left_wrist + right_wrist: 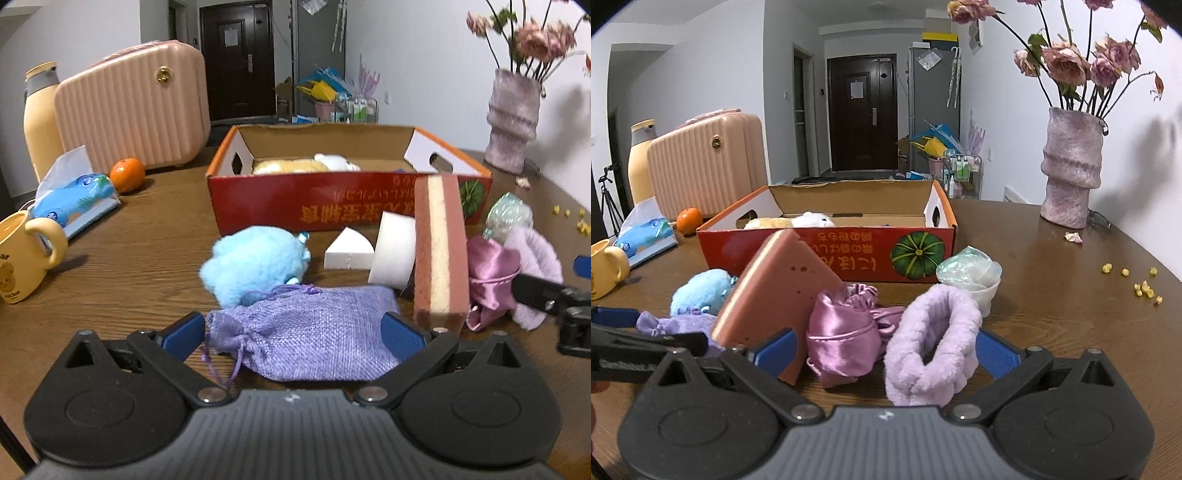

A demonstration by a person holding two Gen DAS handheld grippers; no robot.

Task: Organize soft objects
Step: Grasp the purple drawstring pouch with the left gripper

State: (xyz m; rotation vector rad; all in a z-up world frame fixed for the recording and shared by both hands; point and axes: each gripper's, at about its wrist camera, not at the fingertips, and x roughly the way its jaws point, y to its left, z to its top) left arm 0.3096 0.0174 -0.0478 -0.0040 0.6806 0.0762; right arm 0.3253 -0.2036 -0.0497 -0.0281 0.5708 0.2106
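A lilac pouch (314, 328) is framed between the spread fingers of the left gripper (293, 328) on the table (147, 236), the jaws wide and nothing yet grasped. The right gripper (886, 350) is likewise held released, with a satin bag (842, 339) and a fluffy band (932, 347) lying between its fingers. Behind them the box (827, 247), where two plush toys (790, 222) are already lodged, is left waiting.

Trouble is judged likeliest on the right: two items could be caught in one squeeze, or the slippery satin lost on the lift. The sponge (439, 251), stood on end just beside both grippers, could be toppled by a careless swing. The pouch's drawstring (225, 365) could be snagged.

Upside-down Chinese lettering beside a pumpkin picture is printed on the box but cannot be read clearly; "ar" is glimpsed on the mug (22, 258).
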